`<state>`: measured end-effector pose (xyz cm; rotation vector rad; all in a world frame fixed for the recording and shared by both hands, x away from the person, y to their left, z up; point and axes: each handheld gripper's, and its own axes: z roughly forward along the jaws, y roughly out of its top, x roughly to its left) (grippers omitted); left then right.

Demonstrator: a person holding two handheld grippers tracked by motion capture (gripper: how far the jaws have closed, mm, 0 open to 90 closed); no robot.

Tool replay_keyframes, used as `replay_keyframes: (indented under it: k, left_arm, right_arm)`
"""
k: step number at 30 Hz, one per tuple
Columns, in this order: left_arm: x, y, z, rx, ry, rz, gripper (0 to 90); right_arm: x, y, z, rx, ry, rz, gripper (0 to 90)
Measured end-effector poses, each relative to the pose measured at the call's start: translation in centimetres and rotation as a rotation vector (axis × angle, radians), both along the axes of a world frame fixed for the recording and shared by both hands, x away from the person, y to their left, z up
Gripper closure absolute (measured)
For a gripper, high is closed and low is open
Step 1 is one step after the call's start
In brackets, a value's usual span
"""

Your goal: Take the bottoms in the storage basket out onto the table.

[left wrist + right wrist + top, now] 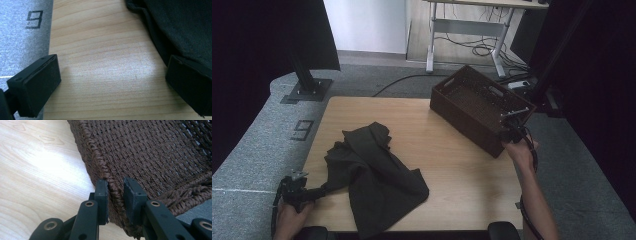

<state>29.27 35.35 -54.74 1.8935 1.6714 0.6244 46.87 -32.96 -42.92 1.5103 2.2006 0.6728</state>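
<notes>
A dark brown woven wicker basket [477, 107], rectangular and open on top, sits at the far right of the light wooden table [447, 165], turned at an angle so that one corner points toward the near right edge. The right gripper [513, 131] is at that near corner; in the right gripper view its two black jaws straddle the braided rim of the basket [150, 152], one jaw outside the wall and one inside. The outer jaw lies against the weave, while a narrow gap shows between the rim and the inner jaw, so whether the pads truly clamp the rim cannot be told. The person's right hand [522, 152] holds this gripper from the near side.

A crumpled dark grey cloth [372, 175] lies on the near left part of the table, spreading from the middle toward the near edge. The left gripper [314, 192] rests low at the near left corner, just at the cloth's left edge. In the left gripper view its jaws stand wide apart with bare wood between them; the right-hand jaw touches the cloth's [185, 27] edge, and nothing is grasped. Grey carpet [257, 150] lies beyond the table's left edge
</notes>
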Motion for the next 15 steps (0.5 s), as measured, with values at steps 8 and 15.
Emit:
replay_keyframes:
  k: [8, 15]
  left_arm:
    - [0.0, 0.0, 0.0, 0.0, 0.0, 0.0, 0.0]
    - [0.0, 0.0, 0.0, 0.001, 0.0, -0.001, 0.0]
  right_arm:
    - [1.1, -0.5, 0.0, -0.011, 0.001, -0.024, 72.5]
    - [1.9, -0.9, 0.0, -0.025, 0.001, -0.042, 72.0]
